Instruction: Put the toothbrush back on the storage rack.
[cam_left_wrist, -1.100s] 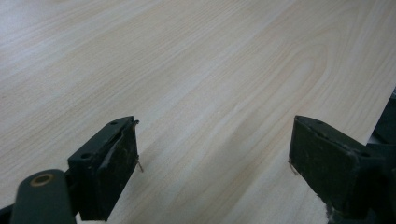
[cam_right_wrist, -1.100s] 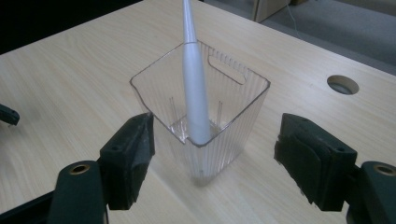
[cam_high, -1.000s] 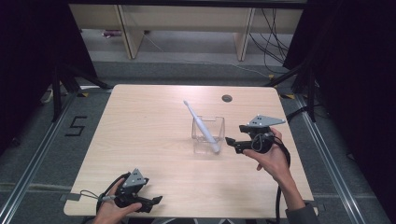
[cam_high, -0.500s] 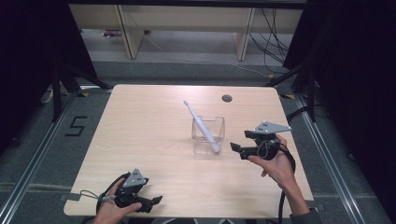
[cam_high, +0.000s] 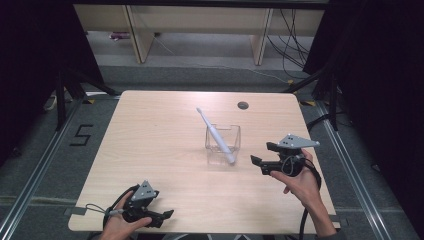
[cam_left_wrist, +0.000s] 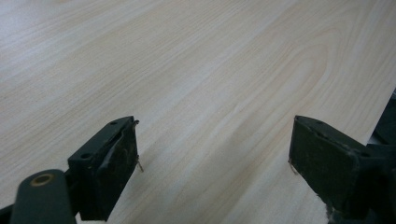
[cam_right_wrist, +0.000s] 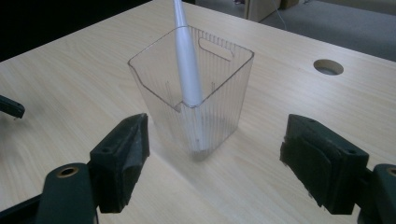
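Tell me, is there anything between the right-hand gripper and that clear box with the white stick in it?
No. In the right gripper view, bare table lies between the open right gripper and the clear box.

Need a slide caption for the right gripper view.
Open right gripper faces a clear ribbed container holding a white toothbrush.

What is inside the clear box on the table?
Inside the clear box stands one white toothbrush, leaning on the rim, its upper end sticking out. Through the ribbed wall nothing else is seen; its lower tip is blurred by the ribs.
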